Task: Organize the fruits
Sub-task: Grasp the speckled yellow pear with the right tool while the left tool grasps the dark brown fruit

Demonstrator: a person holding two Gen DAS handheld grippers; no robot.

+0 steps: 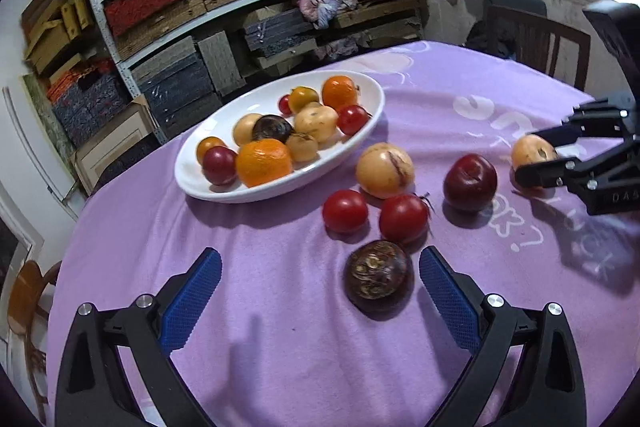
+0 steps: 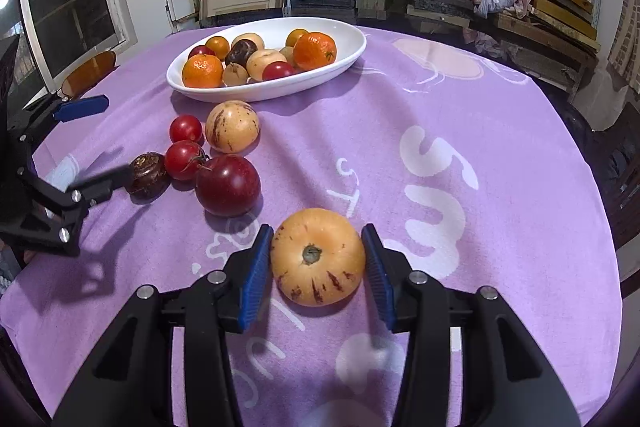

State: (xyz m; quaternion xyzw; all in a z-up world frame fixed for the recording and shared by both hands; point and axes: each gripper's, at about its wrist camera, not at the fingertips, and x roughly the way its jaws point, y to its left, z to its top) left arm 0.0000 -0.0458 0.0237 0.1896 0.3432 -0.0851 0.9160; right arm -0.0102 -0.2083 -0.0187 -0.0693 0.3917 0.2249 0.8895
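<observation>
The right gripper has its jaws closed on a striped yellow fruit, the blue pads against its flanks, ready to lift it. The left gripper has its jaws wide and empty, a dark brown fruit between them near the right pad. Beyond, the white bowl collects fruit on the tabletop.

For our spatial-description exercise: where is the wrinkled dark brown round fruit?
In the left wrist view the wrinkled dark brown round fruit lies on the purple tablecloth, right of centre between the open left tongs, just below two red tomatoes.
</observation>
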